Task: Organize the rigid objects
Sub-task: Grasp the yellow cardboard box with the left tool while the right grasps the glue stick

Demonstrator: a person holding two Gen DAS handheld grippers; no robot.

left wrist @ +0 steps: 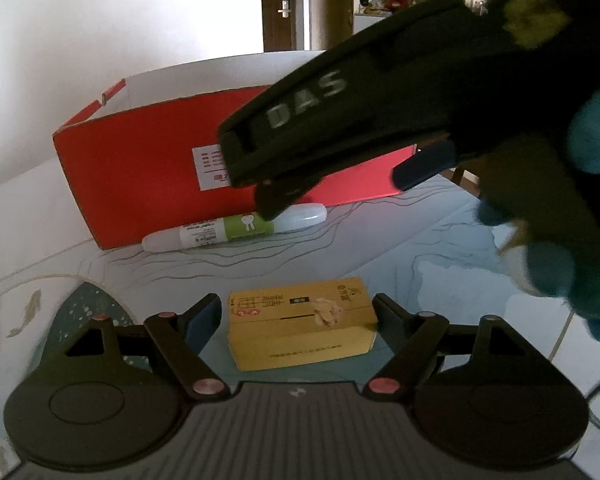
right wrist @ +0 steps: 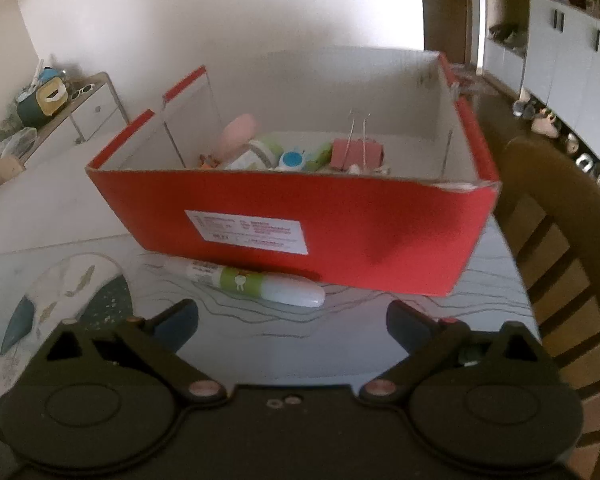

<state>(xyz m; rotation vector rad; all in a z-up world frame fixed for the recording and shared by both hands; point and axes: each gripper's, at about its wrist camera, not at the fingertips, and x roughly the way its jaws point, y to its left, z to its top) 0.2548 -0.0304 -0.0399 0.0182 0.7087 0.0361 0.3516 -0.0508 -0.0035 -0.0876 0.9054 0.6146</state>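
Two grippers are seen over a table covered with a pale cloth printed with wavy lines and fish (left wrist: 340,256).

At the bottom of the left wrist view, the left gripper (left wrist: 298,312) is held with its fingers spread wide, and a small yellow rectangular carton with dark print (left wrist: 302,322) is seen lying on the cloth between them. A gap is visible on each side of the carton, so neither finger is touching it.

Across the upper right of that view, the right gripper (left wrist: 340,178), a black body marked "DAS", is held above the table in front of a red open-topped cardboard box with a white label (left wrist: 140,176). In the right wrist view its fingers are seen parted at the bottom of the frame (right wrist: 292,320), with nothing between them.

Just in front of the box's long red wall, a white tube-shaped pen with a green label and translucent cap (right wrist: 256,284) is laid on the cloth; whether it touches the box cannot be told.

Inside the box, at the centre of the right wrist view, a pink rounded container (right wrist: 238,130), a pink binder clip with wire handles (right wrist: 356,152) and several small green and white items are gathered.

A wooden chair (right wrist: 560,240) is seen at the right edge.
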